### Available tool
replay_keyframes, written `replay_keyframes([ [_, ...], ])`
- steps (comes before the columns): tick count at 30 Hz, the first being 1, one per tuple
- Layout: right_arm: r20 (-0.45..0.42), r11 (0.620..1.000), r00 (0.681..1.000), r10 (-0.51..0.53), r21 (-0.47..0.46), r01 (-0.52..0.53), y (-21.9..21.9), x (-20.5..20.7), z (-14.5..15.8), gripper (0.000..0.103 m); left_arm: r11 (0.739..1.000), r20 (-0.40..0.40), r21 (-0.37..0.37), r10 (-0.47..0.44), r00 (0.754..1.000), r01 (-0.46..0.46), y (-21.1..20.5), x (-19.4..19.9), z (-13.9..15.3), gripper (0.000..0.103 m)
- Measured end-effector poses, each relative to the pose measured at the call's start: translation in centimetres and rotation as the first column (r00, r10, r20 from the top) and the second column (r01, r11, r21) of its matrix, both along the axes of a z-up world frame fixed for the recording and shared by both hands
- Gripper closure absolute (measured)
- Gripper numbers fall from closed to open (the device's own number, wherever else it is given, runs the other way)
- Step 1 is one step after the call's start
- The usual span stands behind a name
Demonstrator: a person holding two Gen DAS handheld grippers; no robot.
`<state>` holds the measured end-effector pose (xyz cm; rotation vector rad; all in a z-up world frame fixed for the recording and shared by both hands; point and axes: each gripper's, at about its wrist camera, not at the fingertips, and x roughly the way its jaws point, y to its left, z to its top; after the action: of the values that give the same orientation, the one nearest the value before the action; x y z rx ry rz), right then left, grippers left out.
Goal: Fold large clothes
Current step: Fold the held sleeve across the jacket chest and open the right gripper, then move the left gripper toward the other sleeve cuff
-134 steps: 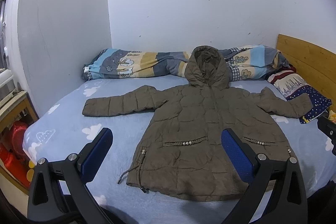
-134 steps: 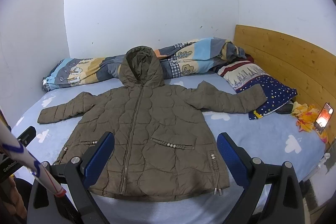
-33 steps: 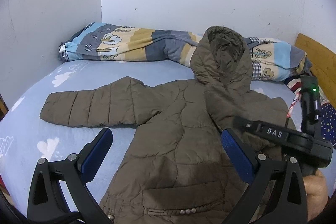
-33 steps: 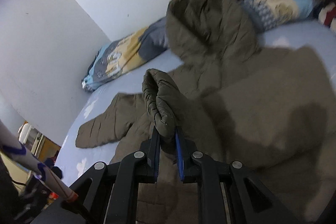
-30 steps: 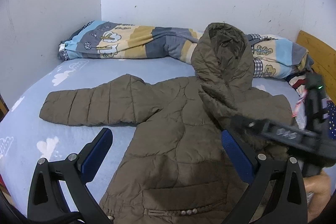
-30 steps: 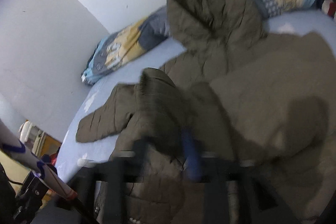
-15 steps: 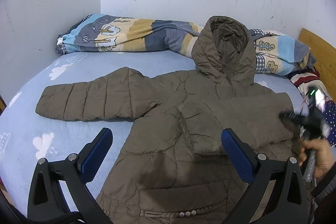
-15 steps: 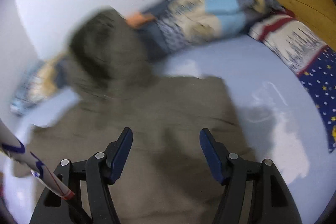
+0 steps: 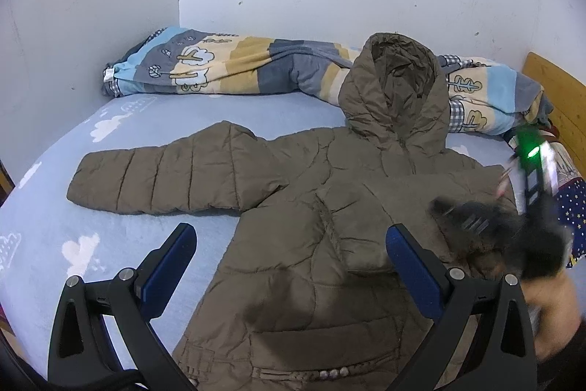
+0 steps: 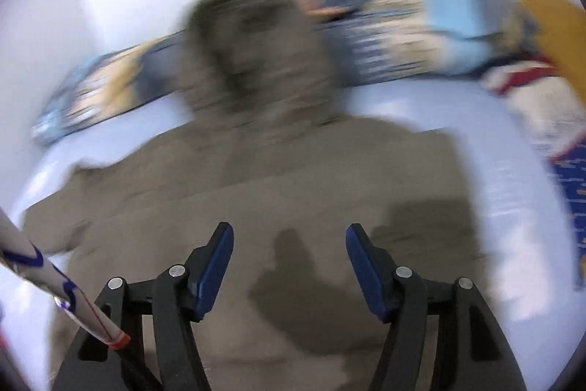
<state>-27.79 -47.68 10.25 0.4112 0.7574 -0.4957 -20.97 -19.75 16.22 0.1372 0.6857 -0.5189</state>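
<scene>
A brown quilted hooded coat (image 9: 293, 229) lies flat on a light blue bed sheet (image 9: 55, 207). Its left sleeve (image 9: 164, 178) stretches out sideways; its right sleeve (image 9: 395, 207) is folded across the chest. My left gripper (image 9: 289, 262) hangs open over the coat's lower left half, with nothing between its blue pads. The right gripper (image 9: 505, 222), blurred, hovers at the coat's right shoulder in the left wrist view. In its own blurred view the right gripper (image 10: 289, 262) stands open above the coat (image 10: 293, 193), empty.
A rolled patterned quilt (image 9: 227, 65) lies along the white wall behind the hood (image 9: 395, 87). A starry blue pillow (image 9: 575, 204) and a wooden headboard (image 9: 560, 90) are at the right. A person's hand (image 9: 553, 310) holds the right gripper. A white stick with blue marks (image 10: 55, 288) crosses the right wrist view's left edge.
The right gripper carried the right sleeve across the chest, let it go and opened. It has since drawn back to the right and is still swinging. The left gripper has stayed in place.
</scene>
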Motion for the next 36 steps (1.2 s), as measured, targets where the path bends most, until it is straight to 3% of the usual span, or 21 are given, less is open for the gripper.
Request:
replay_keyframes([
  [3,-0.059,0.995,0.993,0.102,-0.006,-0.102,3.7,2.2,-1.9,0.035,1.000,0.006,-0.004,-0.002,1.000,0.002,0.3,-0.2,0.3,0.000],
  [6,-0.155,0.991,0.982,0.103,-0.063,-0.114,5.6,3.1,-4.1,0.033,1.000,0.018,-0.005,-0.005,1.000,0.005,0.5,-0.4,0.6,0.000],
  [10,-0.179,0.993,0.979,0.099,-0.043,-0.109,5.1,2.9,-3.9,0.032,1.000,0.027,-0.018,-0.005,1.000,0.005,1.0,-0.5,1.2,0.000],
  [16,-0.069,0.993,0.991,0.116,-0.011,-0.116,6.9,-0.8,0.9,0.032,1.000,0.035,-0.031,-0.003,0.999,0.004,1.5,-0.6,1.8,0.000],
  [22,0.012,0.993,0.994,0.113,-0.046,-0.112,9.9,-9.6,5.2,0.028,1.000,0.061,-0.014,0.004,0.998,-0.003,1.4,-1.0,1.8,0.000],
  [26,0.077,0.998,0.995,0.069,-0.002,-0.069,10.6,-13.9,4.7,0.027,1.000,0.069,0.005,0.010,0.998,-0.010,1.0,-1.1,1.6,0.000],
  [30,0.038,0.998,0.997,0.069,-0.003,-0.069,9.9,-13.7,3.3,0.027,1.000,0.074,0.022,0.008,0.997,-0.010,0.9,-1.3,1.3,0.000],
  [36,0.048,0.996,0.995,0.091,-0.004,-0.091,9.7,-13.5,3.3,0.027,0.999,0.081,0.046,0.004,0.997,-0.008,0.4,-1.1,0.9,0.000],
])
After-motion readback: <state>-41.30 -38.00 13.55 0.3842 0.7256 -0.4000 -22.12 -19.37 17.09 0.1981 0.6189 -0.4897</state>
